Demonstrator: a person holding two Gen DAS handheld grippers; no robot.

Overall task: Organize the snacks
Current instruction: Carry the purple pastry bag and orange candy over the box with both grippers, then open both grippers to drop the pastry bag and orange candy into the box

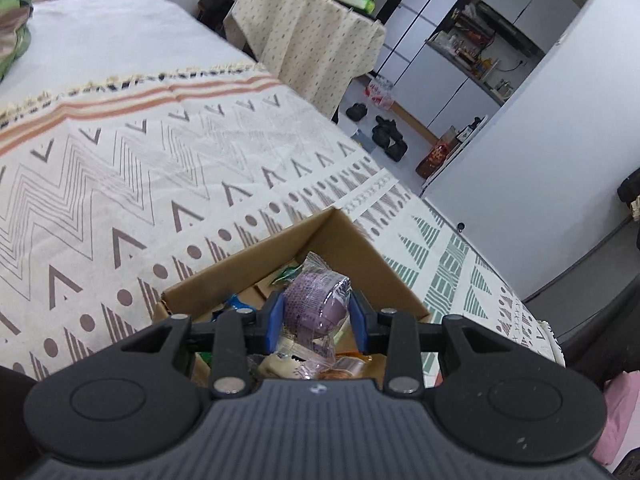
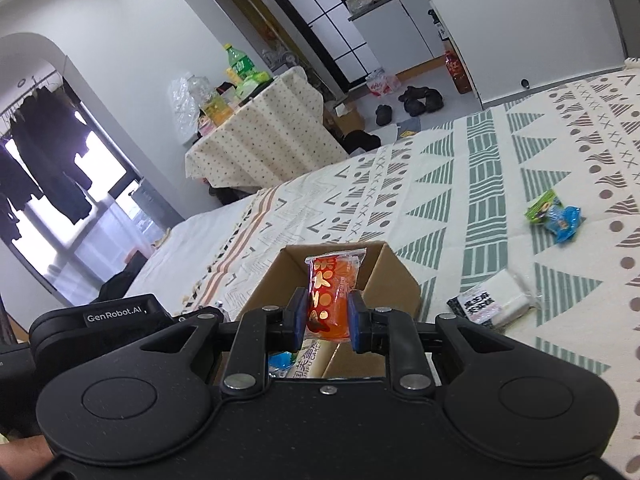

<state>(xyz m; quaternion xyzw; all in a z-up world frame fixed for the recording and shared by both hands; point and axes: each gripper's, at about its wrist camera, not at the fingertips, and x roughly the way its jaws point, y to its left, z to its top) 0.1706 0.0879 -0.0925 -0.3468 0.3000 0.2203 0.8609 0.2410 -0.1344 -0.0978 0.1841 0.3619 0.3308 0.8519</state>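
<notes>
Your left gripper was clamped on a purple cake, low in the frame's centre over the box. Your right gripper pinched an orange packet above the box; three snacks lay at right.
</notes>
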